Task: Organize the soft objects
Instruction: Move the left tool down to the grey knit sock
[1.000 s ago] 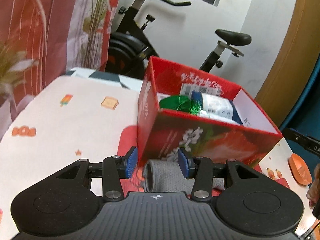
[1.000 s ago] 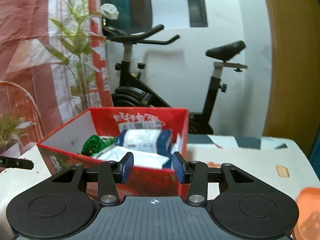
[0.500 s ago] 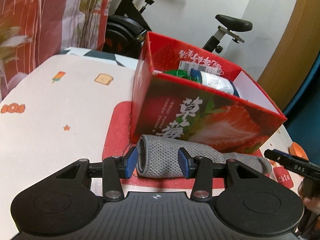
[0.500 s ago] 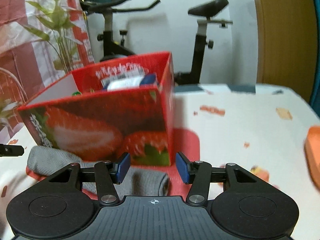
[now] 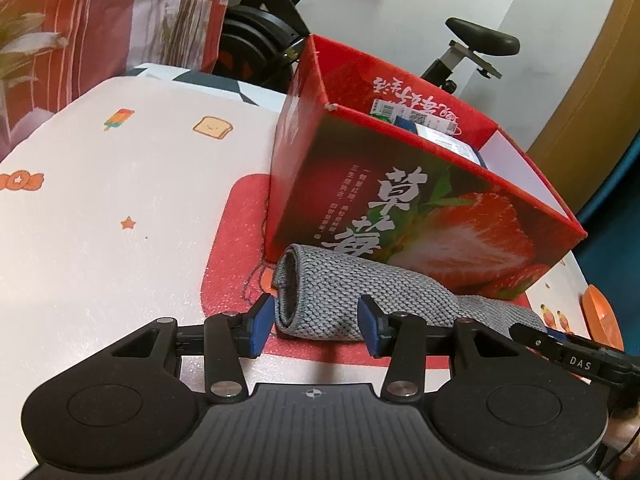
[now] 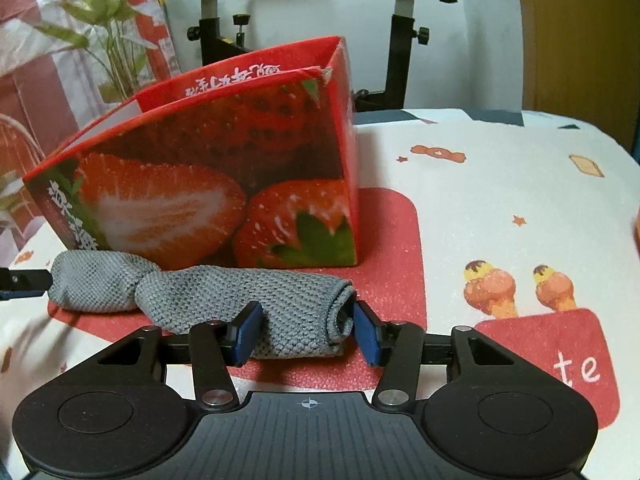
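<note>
Both grippers have sunk toward the table since a second ago. The left gripper (image 5: 316, 330) and right gripper (image 6: 306, 332), each spread, now straddle opposite ends of the grey cloth (image 5: 352, 300), apparently without pinching. The red box (image 5: 400, 208) stands just beyond.

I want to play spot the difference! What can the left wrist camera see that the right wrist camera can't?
Only the left wrist view looks into the red box and shows packets inside, plus a toast drawing. Only the right wrist view shows ice cream cone drawings and a green plant. Both show the box, the grey sock lying in front of it, and the exercise bike.
</note>
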Action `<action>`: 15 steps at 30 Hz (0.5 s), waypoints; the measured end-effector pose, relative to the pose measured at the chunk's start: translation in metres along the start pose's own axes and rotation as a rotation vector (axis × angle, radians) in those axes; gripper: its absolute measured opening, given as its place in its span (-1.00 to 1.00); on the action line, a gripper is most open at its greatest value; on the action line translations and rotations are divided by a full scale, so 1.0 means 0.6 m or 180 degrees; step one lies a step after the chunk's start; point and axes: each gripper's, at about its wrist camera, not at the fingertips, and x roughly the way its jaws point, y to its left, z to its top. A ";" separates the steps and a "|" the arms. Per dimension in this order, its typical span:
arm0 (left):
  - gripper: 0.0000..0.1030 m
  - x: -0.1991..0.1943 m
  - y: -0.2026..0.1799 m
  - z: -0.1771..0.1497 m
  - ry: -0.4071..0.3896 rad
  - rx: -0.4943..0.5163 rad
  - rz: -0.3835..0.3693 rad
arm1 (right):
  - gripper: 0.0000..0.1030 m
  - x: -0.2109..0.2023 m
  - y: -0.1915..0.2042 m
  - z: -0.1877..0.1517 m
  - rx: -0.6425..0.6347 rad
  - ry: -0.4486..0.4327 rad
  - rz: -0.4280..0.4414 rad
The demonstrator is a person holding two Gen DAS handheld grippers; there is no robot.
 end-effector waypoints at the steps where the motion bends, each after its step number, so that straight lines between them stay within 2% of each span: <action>1: -0.05 0.002 0.001 0.001 0.0007 -0.0014 0.0000 | -0.12 0.000 -0.002 0.001 0.0003 -0.0004 0.0005; 4: 0.05 0.006 0.005 0.003 0.0023 -0.0060 0.0021 | -0.15 0.001 -0.003 0.002 0.0000 -0.0010 0.0006; 10: 0.05 0.023 0.007 0.009 0.0037 -0.0148 0.0052 | -0.18 0.002 -0.003 0.004 -0.0024 -0.0008 0.0003; 15: 0.05 0.040 0.004 0.012 0.0090 -0.0206 -0.0026 | -0.18 0.003 -0.006 0.006 -0.0026 0.0003 0.0010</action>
